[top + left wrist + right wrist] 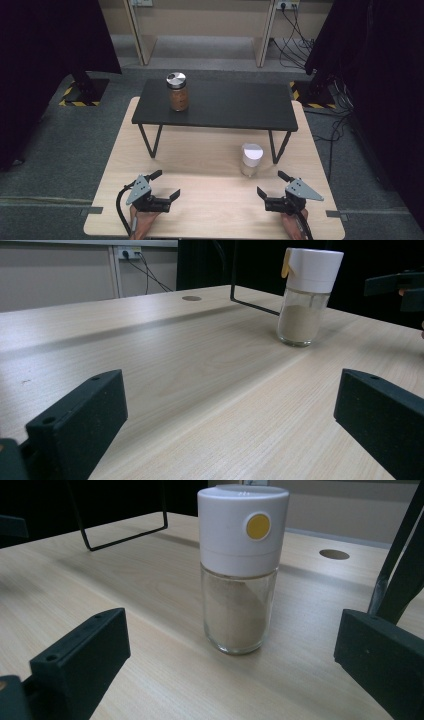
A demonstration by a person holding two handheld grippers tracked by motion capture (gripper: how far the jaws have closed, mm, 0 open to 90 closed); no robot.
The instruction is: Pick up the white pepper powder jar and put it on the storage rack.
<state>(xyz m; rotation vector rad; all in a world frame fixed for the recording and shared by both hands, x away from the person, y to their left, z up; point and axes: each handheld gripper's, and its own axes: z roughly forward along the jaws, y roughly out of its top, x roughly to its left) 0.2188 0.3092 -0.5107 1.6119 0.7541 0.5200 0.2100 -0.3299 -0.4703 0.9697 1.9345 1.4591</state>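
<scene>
Lining up on the white-capped shaker (243,570), upright on the worktop (210,210) beside the black shelf's leg (280,145). Right gripper (274,191) nearest, jaws wide; left gripper (167,186) likewise wide. Next, probably: advance, straddle glass, close.

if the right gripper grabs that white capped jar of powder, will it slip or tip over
The jar looks rigid, with smooth glass below the white cap, so it may slip unless squeezed firmly. It stands tall on a narrow base and would probably tip if pushed near the cap. Only partly filled, it is likely light.
</scene>
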